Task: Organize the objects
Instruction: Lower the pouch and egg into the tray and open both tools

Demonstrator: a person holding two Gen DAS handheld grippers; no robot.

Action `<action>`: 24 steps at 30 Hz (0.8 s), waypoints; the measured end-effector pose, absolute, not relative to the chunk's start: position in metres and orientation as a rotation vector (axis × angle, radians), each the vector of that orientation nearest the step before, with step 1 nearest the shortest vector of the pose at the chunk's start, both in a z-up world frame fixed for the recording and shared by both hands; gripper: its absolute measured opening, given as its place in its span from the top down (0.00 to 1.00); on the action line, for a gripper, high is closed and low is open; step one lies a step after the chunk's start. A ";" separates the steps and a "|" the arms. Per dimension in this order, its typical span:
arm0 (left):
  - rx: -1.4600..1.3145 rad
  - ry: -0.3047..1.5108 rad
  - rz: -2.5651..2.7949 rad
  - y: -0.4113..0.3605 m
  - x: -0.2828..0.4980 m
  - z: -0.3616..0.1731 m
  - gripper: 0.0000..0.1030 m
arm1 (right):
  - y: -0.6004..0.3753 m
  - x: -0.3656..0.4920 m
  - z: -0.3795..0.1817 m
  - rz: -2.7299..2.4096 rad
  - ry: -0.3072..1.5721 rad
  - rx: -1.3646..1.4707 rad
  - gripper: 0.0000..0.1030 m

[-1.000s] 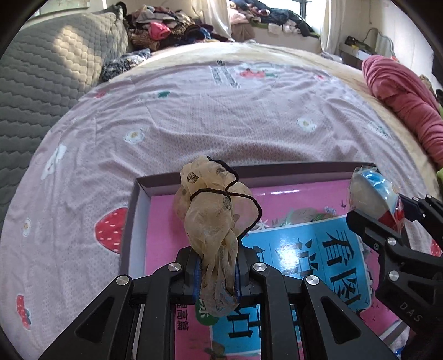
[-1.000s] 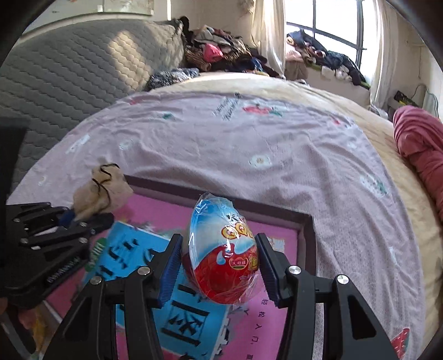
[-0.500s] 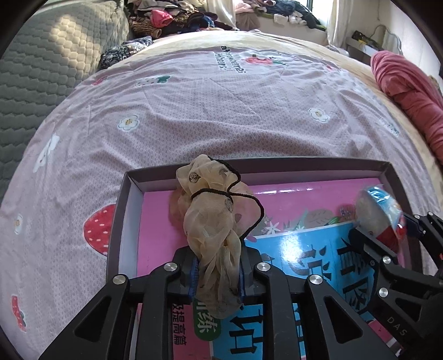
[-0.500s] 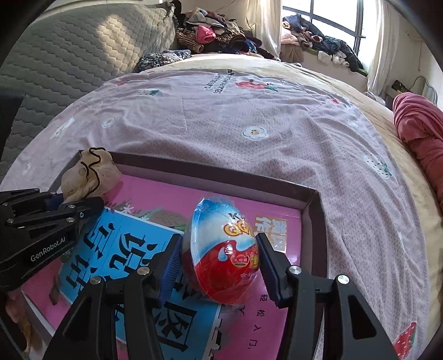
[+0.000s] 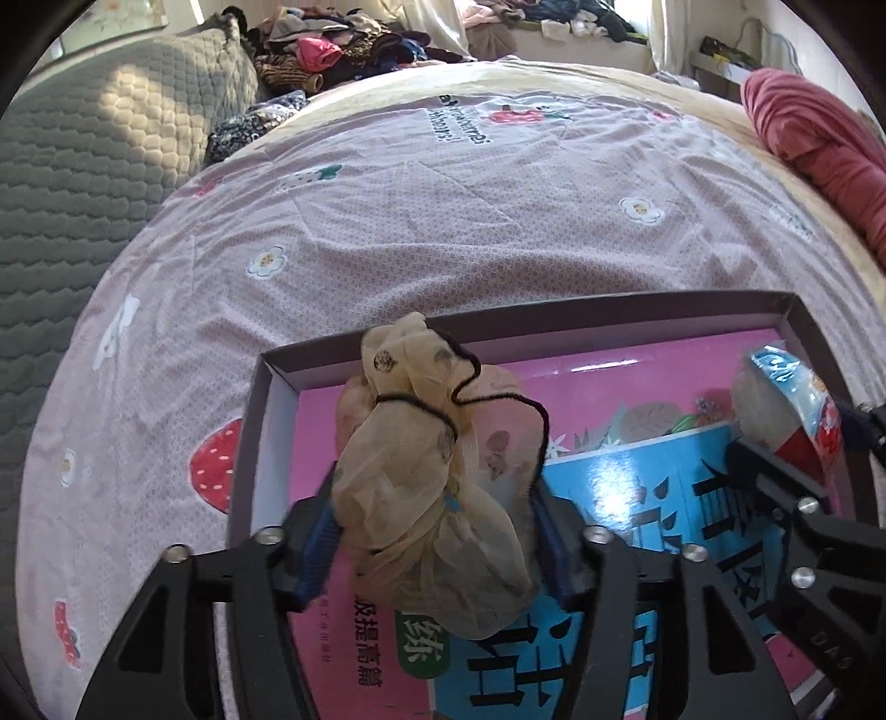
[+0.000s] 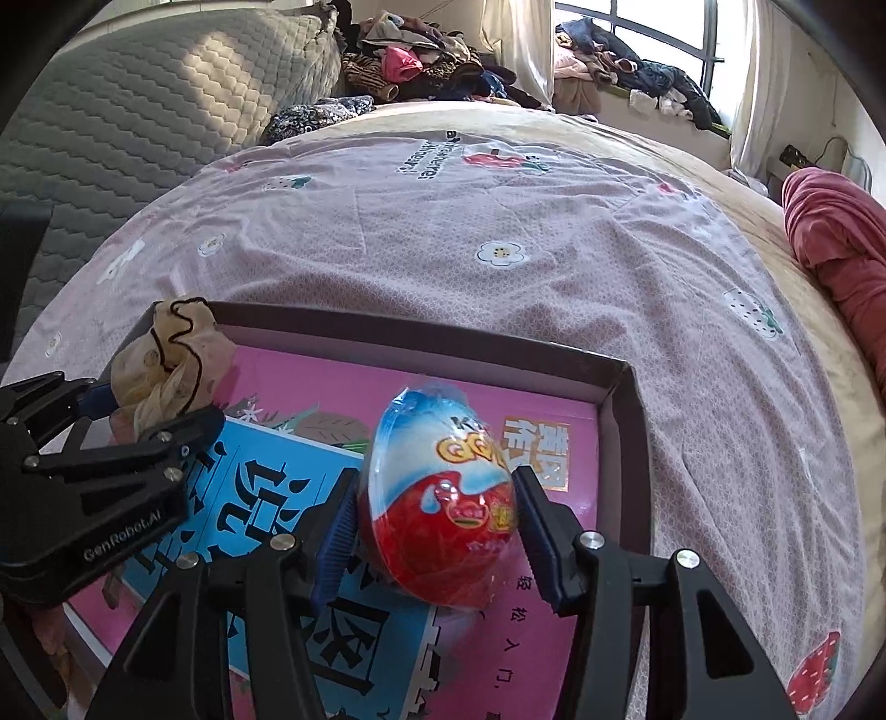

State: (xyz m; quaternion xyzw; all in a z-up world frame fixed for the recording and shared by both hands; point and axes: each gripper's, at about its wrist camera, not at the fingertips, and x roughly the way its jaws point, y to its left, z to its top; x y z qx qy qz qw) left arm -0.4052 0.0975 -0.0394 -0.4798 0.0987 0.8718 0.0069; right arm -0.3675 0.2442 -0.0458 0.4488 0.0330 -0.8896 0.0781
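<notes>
A bed covered by a lilac bedspread point(image 5: 443, 221) printed with flowers and strawberries fills both views. On its near part lies a shallow dark-walled box point(image 6: 626, 399), whose floor is taken up by a pink and blue book point(image 6: 266, 487) bearing large black characters.

Left gripper point(image 5: 437, 526): black, with blue pads; its jaws are opening, and a beige gauze scrunchie point(image 5: 421, 487) with small brown prints and a thin black cord sits between them over the left part of the box. The fabric bulges across the gap; whether the pads press it cannot be told.

Right gripper point(image 6: 437, 526): its jaws are opening, with a foil-wrapped egg point(image 6: 443, 498) between them over the right part of the box. The egg is red below and white and blue above, with an orange logo, and stands tilted. The left pad lies against its side; a narrow gap shows at the right pad.

Left wrist view only: the scrunchie's folds and cord at close range, and green and white lettering on the book below it. It shows the egg point(image 5: 786, 410) only at its right edge.

Right wrist view only: the egg's printed face, the box's far right corner, a window point(image 6: 637, 50) with clothes heaped on the sill, and the left gripper point(image 6: 144, 404) seen from the side with the scrunchie point(image 6: 166, 360).
</notes>
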 end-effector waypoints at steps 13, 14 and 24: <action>-1.539 0.201 2.680 0.089 -0.405 -0.033 0.26 | 0.253 -0.359 -0.028 -2.692 0.047 1.296 0.27; -1.543 0.175 2.670 0.088 -0.405 -0.031 0.26 | 0.253 -0.358 -0.026 -2.691 0.047 1.289 0.27; -1.468 0.252 2.745 0.091 -0.398 -0.010 0.18 | 0.257 -0.353 -0.015 -2.713 0.031 1.247 0.26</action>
